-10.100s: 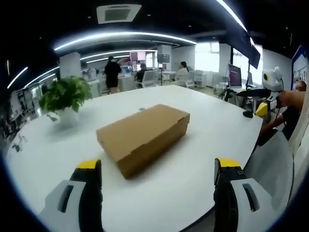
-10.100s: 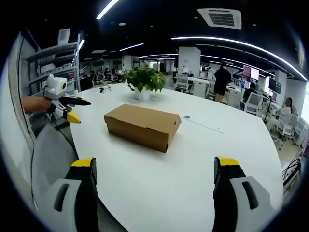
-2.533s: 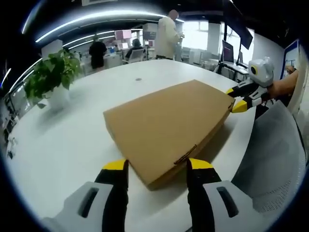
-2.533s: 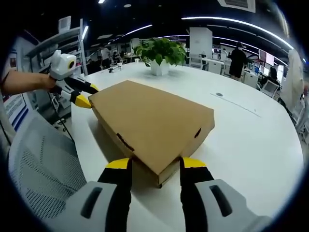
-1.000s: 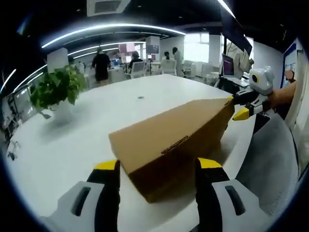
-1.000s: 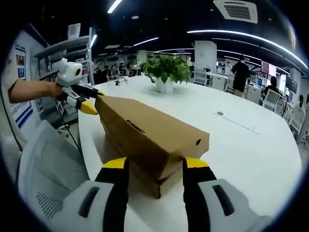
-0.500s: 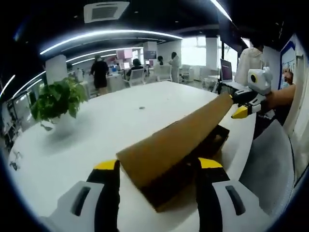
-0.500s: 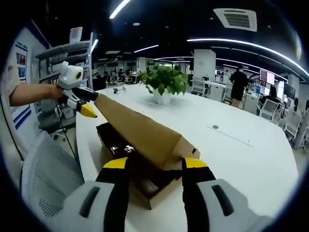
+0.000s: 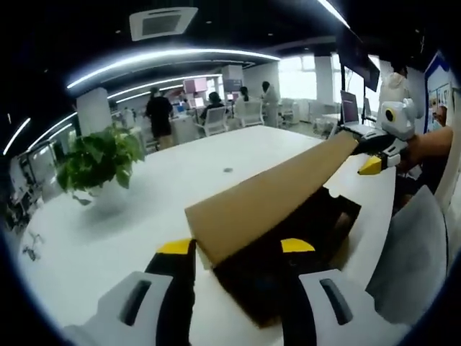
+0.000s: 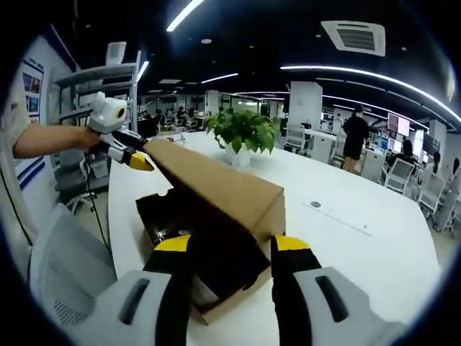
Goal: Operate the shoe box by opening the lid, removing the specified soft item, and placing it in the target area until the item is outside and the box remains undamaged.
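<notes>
Left gripper view: my left gripper [image 9: 236, 249] has its yellow-tipped jaws narrowed on the near corner of the cardboard lid [image 9: 274, 196], holding it raised at a slant over the shoe box [image 9: 328, 234]. The box sits on the white table [image 9: 144, 209] near its edge, open, with a dark interior. I cannot make out the soft item inside, just dark contents. My right gripper [image 9: 374, 155] shows at the far end of the lid, pinching that corner, with the hand [image 9: 425, 144] behind it. A potted plant [image 9: 97, 158] stands well apart on the table.

Right gripper view: my right gripper [image 10: 230, 249] is narrowed the same way on its lid corner [image 10: 270, 216]. The lid [image 10: 216, 184] is tilted up and the box [image 10: 173, 231] gapes below, dark stuff inside. The left gripper [image 10: 133, 155] grips the far corner. The plant [image 10: 241, 130] is behind the box. A mesh chair back [image 10: 68, 267] is just beside the table.
</notes>
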A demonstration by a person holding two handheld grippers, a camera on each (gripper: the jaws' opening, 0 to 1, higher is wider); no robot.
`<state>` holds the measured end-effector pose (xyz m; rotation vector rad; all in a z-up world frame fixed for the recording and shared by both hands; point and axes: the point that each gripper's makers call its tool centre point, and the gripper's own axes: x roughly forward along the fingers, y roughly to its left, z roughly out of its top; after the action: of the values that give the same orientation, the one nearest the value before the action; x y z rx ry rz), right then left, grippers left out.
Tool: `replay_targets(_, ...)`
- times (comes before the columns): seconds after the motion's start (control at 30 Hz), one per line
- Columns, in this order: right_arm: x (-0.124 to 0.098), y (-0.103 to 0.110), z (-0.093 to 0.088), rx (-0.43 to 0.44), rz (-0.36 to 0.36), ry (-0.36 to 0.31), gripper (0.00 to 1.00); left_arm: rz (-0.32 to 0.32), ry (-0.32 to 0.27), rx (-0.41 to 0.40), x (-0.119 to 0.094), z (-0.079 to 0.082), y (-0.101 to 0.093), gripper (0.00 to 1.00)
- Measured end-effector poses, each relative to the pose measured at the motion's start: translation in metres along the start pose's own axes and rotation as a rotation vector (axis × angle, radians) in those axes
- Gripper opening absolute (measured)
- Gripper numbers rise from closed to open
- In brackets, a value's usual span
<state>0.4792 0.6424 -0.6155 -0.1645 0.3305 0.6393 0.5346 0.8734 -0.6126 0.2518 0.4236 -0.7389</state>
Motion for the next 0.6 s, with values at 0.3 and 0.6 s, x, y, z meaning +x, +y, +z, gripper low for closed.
replay_targets(0.3,0.008,-0.014,0.013,-0.020,-0.010,-0.016,0.38,0.050,-0.012,0.014,0.010,0.013,0.020,0.28)
replay_targets(0.6,0.018,-0.030,0.022,-0.044,-0.022,-0.025,0.37,0.103,-0.021,0.020,0.022,0.024,0.038,0.15)
